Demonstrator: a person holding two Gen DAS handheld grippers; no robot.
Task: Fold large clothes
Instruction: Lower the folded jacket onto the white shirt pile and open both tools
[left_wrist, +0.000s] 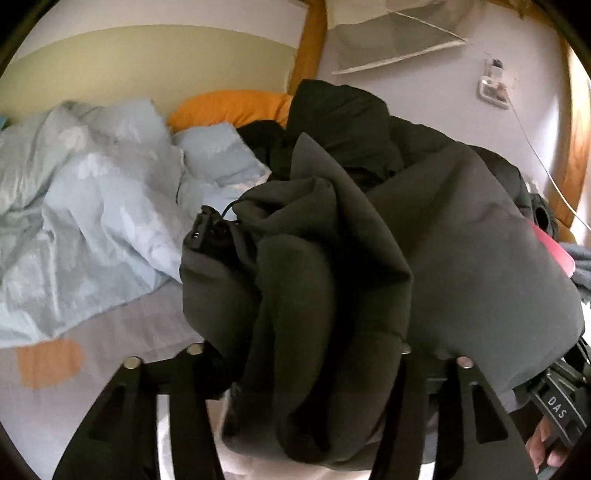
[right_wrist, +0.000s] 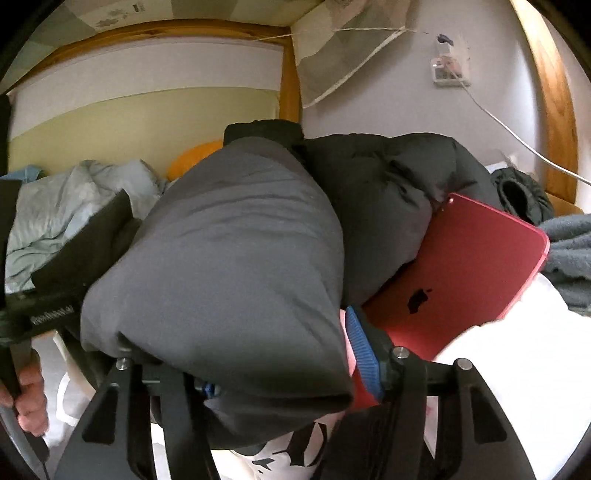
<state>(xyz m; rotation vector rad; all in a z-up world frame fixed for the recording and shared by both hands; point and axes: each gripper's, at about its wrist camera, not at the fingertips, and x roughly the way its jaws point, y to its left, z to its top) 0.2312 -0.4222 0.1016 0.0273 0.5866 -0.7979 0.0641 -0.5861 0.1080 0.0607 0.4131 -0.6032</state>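
Observation:
A large dark grey padded coat (left_wrist: 424, 258) is bunched up and lifted above the bed. My left gripper (left_wrist: 303, 354) is shut on a thick fold of it, with the cloth hanging between the fingers. In the right wrist view the coat (right_wrist: 229, 266) bulges over my right gripper (right_wrist: 258, 358), which grips its lower edge; a blue fingertip pad (right_wrist: 364, 350) shows beside the cloth. The left gripper tool (right_wrist: 55, 284) shows at the left edge, held by a hand. A black puffy part of the coat (right_wrist: 388, 184) lies behind.
A red tablet (right_wrist: 461, 266) leans against the coat on white bedding (right_wrist: 517, 369). A crumpled light blue duvet (left_wrist: 92, 206) and an orange pillow (left_wrist: 229, 107) lie on the bed. A grey blanket (right_wrist: 569, 251) is at right. A wall socket with a white cable (right_wrist: 448, 72) is behind.

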